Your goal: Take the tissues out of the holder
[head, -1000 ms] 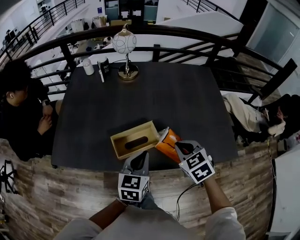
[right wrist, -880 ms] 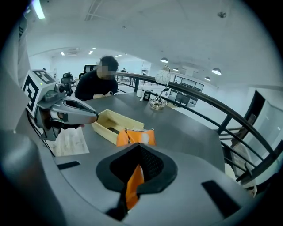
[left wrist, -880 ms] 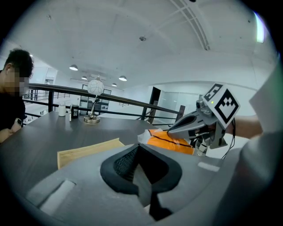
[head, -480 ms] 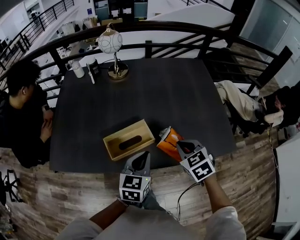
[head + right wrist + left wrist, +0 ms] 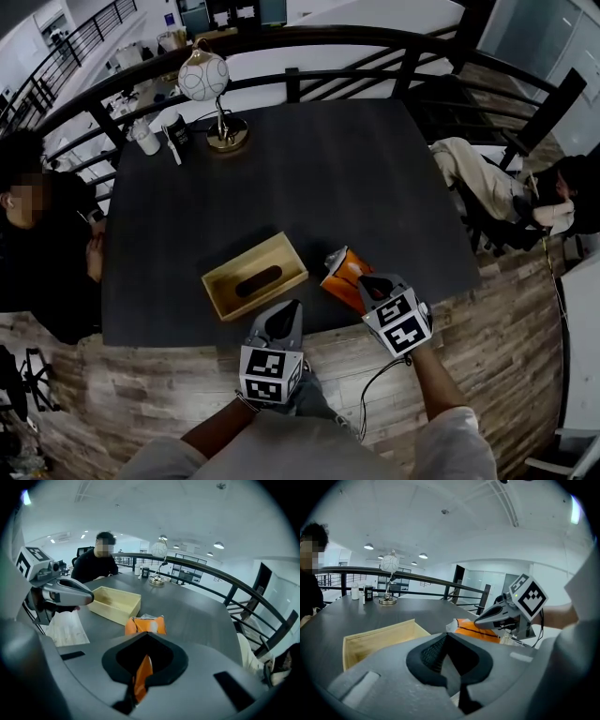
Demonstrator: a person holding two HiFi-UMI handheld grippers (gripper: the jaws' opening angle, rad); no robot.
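The orange tissue pack (image 5: 343,274) is out of the holder, sitting low and right of centre in the head view, close to the near edge of the table (image 5: 319,178). The right hand-held gripper (image 5: 364,283) has its jaws pinched shut on what looks like just a thin edge of the orange wrap, and that's the worry. With a pinch that skimpy the film could slip out or tear, and this close to the edge the pack could go off the table. The wooden holder (image 5: 281,255) is just left of the pack, and nothing is holding it. The left hand-held gripper (image 5: 281,321) is closed on nothing and parked just below it, so a careless swing might shove the holder around. Hard to tell: whether the pack is resting on the table or hanging a bit, since the right hand-held gripper covers its lower end. The holder's slot is just dark, so there's no saying if anything's left inside. A lamp (image 5: 204,80) stands far off in the upper left.
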